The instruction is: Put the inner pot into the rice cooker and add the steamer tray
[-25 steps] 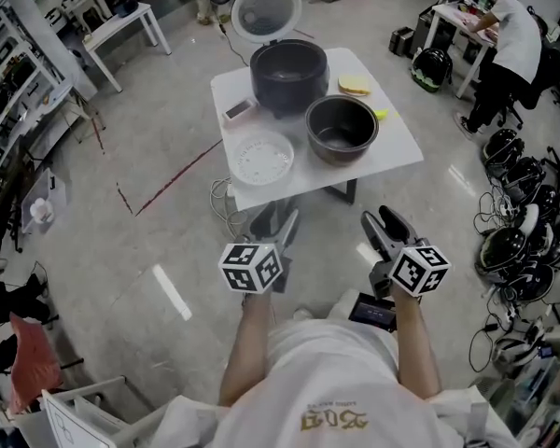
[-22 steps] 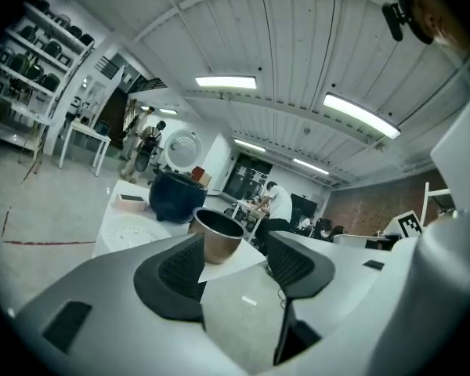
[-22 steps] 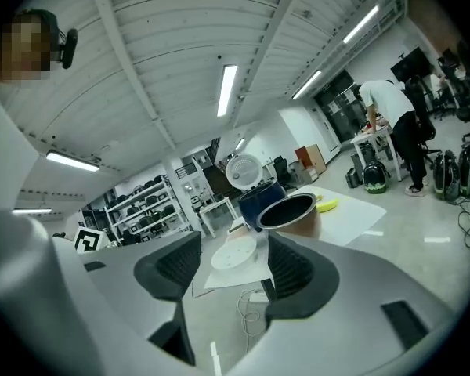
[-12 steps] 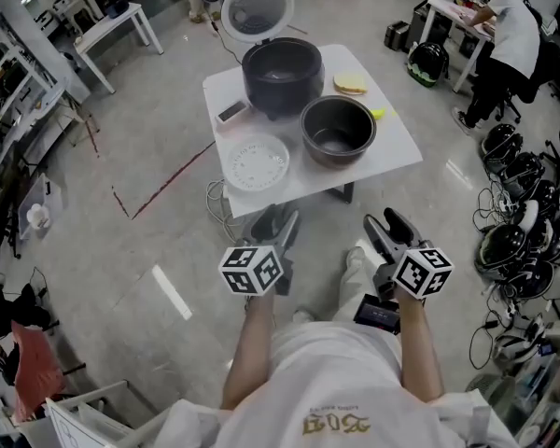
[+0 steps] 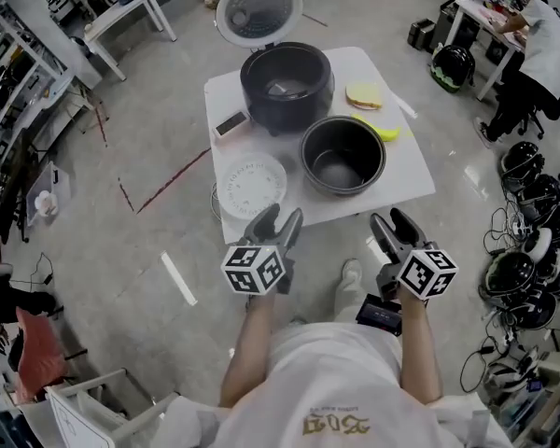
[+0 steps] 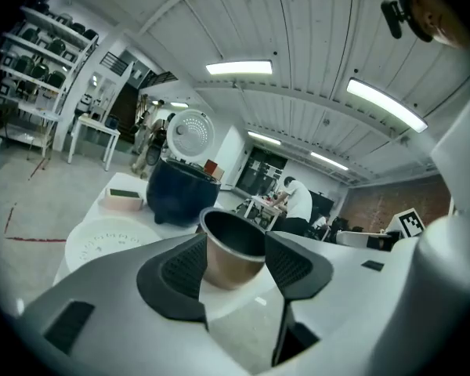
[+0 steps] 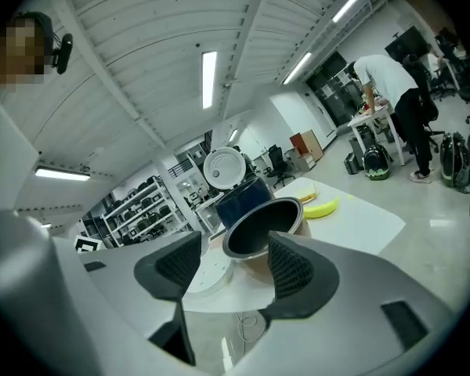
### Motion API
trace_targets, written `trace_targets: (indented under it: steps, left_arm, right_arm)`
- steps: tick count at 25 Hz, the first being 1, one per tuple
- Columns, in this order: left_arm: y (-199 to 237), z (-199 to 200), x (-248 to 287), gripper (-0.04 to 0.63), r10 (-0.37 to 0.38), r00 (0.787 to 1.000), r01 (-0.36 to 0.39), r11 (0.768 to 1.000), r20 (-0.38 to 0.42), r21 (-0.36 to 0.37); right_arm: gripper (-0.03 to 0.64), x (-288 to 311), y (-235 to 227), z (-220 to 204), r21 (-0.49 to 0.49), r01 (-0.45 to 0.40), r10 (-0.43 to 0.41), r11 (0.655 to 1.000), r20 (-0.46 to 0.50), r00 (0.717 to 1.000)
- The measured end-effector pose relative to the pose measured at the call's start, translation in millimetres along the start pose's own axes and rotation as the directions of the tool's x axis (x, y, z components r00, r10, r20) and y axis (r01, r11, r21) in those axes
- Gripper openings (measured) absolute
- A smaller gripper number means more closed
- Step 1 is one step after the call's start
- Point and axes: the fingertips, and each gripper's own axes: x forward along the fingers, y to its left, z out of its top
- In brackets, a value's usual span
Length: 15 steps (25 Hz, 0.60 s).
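Two tongs hover at the near edge of the worktop [image 5: 406, 171], both spread with nothing pinched. My left tongs [image 5: 278, 218] have just narrowed a little and my right tongs [image 5: 392, 220] have just widened. The inner pot [image 5: 343, 157] stands upright on the worktop, just in front of the open rice cooker [image 5: 285, 82]. The steamer tray [image 5: 251, 183] lies to its left.

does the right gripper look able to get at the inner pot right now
Probably yes: the inner pot stands near the front edge of the table, straight ahead of the right gripper, whose empty jaws have just been opening. Nothing lies between them, though it must approach.
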Motion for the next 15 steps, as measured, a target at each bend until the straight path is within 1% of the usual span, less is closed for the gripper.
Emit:
trace_targets:
  steps: [2,5,7,11,15]
  left_arm:
    - [8.0,14.4,24.0,0.245,0.025,1.000,-0.025,1.000,0.012,-0.004]
    - [15.3,25.7,58.9,0.249,0.052,0.999,-0.052,0.999,-0.011,-0.012]
    - [18.0,25.7,75.9,0.249,0.072,0.997,-0.073,0.997,-0.027,-0.028]
    - [27.0,16.7,102.9,0.247,0.121,0.991,-0.125,0.990,-0.058,-0.067]
    - [38.9,11.9,119.1,0.245,0.189,0.979,-0.196,0.976,-0.074,-0.100]
  right_arm:
    - [0.264,22.8,-16.6,16.9,-0.015,-0.006,0.006,1.000,-0.015,1.000]
    - [0.262,55.8,-40.9,40.1,-0.025,-0.014,0.013,1.000,-0.039,0.999]
    - [0.262,73.9,-55.6,50.3,-0.020,-0.023,0.022,1.000,-0.061,0.998]
    - [0.260,101.9,-84.1,56.1,-0.007,-0.037,0.036,0.999,-0.122,0.992]
    - [0.253,119.6,-105.0,56.3,0.025,-0.061,0.064,0.998,-0.182,0.981]
